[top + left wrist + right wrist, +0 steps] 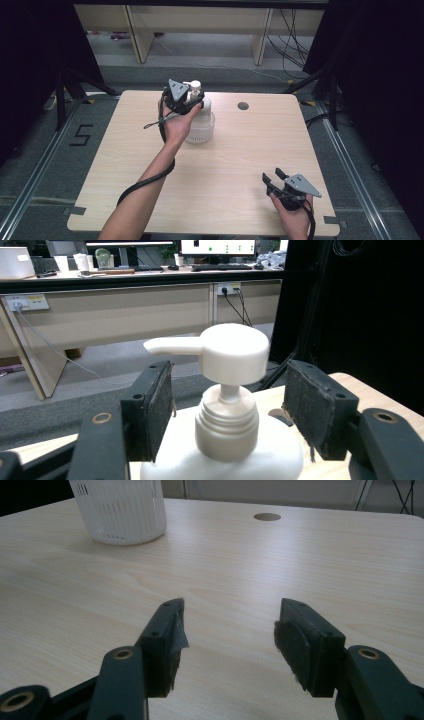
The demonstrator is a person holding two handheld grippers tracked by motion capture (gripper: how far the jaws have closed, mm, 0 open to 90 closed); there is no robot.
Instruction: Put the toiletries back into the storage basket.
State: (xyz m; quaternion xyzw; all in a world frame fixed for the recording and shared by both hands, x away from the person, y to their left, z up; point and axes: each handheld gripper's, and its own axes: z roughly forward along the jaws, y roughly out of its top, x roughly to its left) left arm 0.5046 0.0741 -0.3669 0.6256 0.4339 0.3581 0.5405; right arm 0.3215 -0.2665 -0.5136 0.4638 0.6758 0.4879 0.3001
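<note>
- High view: left gripper (192, 101) held at the top of a white pump bottle (199, 105), far-centre of the table (230, 165). Bottle stands in a white ribbed basket (200, 131).
- Left gripper view: jaws wide apart, one either side of the bottle's threaded neck (226, 426). Pads (161, 407) stand clear of the neck on both sides; no contact seen. Nothing gripped.
- Pump head (232, 353) sits above the jaw tips, spout pointing left in this view.
- High view: right gripper (274, 179) near the table's near-right corner, well apart from the bottle, held in the right hand (292, 215).
- Right gripper view: jaws spread wide over bare wood, nothing between them; whether they touch the tabletop I cannot tell. Basket (120, 510) far off at upper left, cable hole (267, 516) beyond.
</note>
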